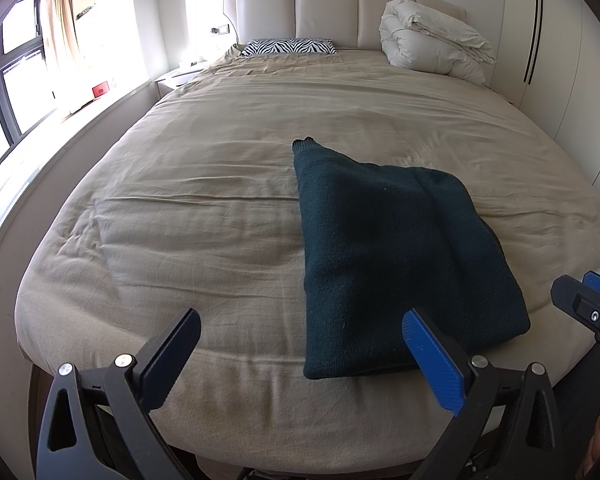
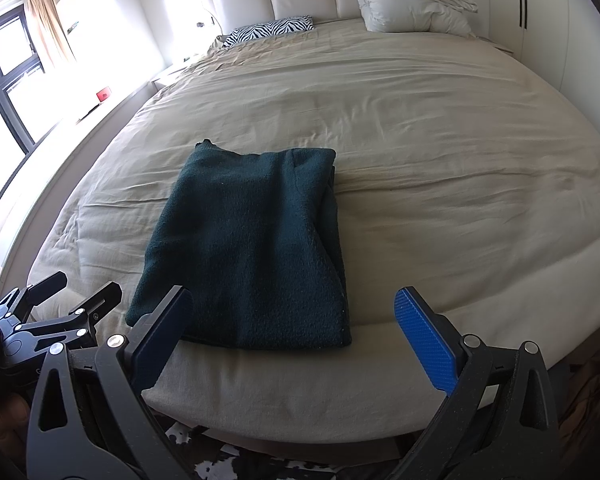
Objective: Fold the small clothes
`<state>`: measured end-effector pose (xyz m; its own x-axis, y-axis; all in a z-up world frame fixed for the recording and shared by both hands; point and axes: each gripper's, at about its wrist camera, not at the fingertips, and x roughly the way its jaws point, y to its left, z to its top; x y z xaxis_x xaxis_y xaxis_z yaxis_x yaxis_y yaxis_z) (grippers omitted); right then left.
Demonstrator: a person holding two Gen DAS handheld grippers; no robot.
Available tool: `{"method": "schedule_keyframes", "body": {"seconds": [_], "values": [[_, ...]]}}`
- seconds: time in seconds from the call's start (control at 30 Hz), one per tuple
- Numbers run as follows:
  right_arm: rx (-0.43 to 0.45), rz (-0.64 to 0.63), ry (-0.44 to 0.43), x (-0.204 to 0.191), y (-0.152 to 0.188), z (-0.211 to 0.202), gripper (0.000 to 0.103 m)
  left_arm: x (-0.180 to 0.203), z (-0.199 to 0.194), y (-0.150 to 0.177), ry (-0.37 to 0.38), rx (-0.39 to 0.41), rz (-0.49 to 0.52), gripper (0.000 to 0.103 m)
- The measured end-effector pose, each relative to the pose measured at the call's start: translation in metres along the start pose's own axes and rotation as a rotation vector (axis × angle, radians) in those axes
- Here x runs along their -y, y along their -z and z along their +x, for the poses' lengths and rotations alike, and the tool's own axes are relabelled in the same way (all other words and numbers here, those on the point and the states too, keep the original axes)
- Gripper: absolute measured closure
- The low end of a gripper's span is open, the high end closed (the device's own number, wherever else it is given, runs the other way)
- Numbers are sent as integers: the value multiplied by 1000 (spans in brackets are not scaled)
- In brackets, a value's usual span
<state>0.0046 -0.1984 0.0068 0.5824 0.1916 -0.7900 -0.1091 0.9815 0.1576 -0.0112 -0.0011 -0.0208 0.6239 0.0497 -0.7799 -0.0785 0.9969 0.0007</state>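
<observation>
— Sweater (image 2: 252, 240), dark green knit: we log it folded in a rough rectangle, flat on the beige bedspread (image 2: 440, 168) at the near edge of the bed.
— And our tools?
— We hold the left gripper (image 1: 300, 354) with fingers spread wide, empty, near the sweater's near-left corner. Right gripper (image 2: 294, 336) likewise gapes, gripping nothing, at the near hem.
— Far end?
— Zebra pillow (image 1: 288, 47), white duvet (image 1: 432, 42) bundled by the headboard.
</observation>
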Motion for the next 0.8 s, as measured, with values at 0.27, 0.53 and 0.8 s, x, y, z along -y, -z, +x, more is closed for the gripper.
{"method": "schedule_keyframes", "body": {"seconds": [0.27,0.53,0.8], "values": [[-1,0,0,0,0,0,0,0,0,0,0,0,0,0],[-1,1,0,0,0,0,0,0,0,0,0,-1,1,0],[-2,0,0,0,0,0,0,-2,2,2,-1,-4,-1,0]]}}
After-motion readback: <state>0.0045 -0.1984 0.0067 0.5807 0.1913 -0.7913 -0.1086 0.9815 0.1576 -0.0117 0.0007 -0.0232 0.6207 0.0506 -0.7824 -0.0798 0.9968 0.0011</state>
